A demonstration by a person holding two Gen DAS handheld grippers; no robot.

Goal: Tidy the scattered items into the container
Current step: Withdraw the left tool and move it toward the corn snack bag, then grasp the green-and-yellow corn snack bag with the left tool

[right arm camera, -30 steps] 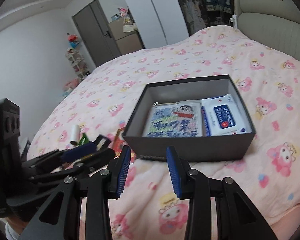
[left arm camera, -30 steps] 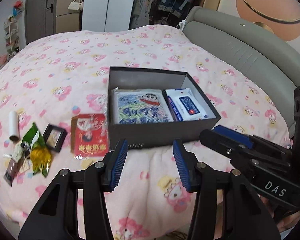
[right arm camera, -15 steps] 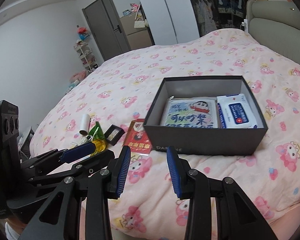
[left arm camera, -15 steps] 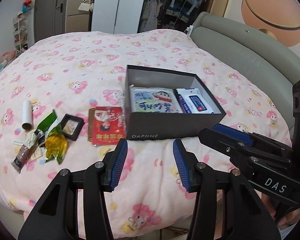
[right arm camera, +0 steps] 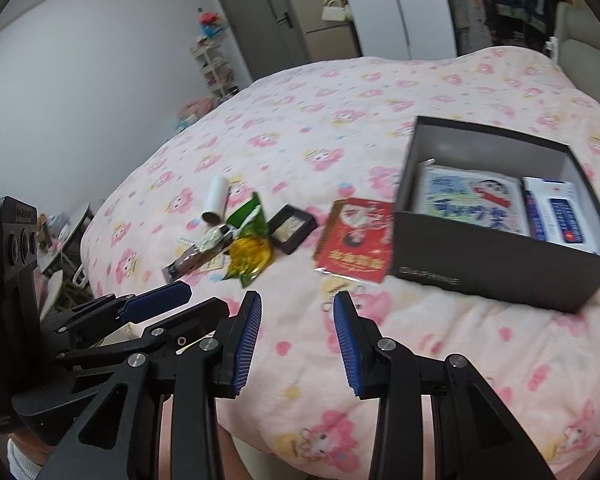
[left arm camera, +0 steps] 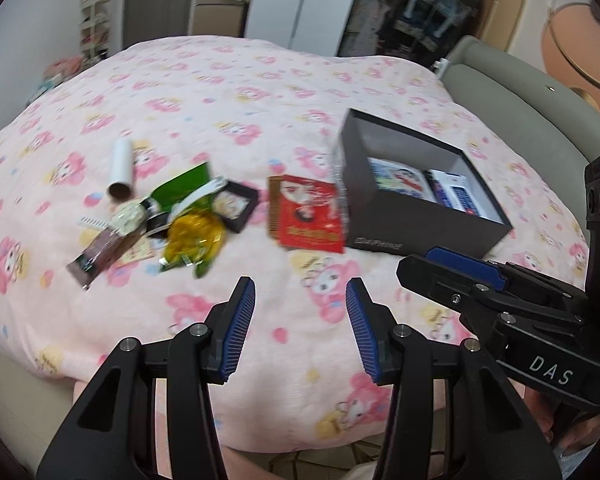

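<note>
Hovering over the near edge of a bed covered in a pink cartoon-print quilt [left arm camera: 260,92], our two black grippers with blue ribbed pads carry nothing: the left gripper [left arm camera: 300,322] stands with its jaws spread, and the right gripper [right arm camera: 296,330] shows a somewhat narrower gap, also empty. We see the dark grey cardboard shoebox [right arm camera: 496,268] lying open on the quilt to the right, its long axis running left to right across the right wrist view, with a cartoon-printed flat pack [right arm camera: 472,204] and a white-and-blue wipes packet [right arm camera: 560,216] lying side by side inside. Just beside the box's left end lies a red printed envelope packet [right arm camera: 358,246], its long axis pointing away from us. Left of it sits a small black square frame box [right arm camera: 292,228], then a yellow-and-green crinkled snack wrapper [right arm camera: 250,254] overlapping a cluster of smaller wrappers too blurred for us to name. A white cardboard tube [right arm camera: 218,200] lies farthest back, its open end turned toward us, and a brown slim sachet [left arm camera: 100,254] points diagonally toward the bed's near-left edge.
</note>
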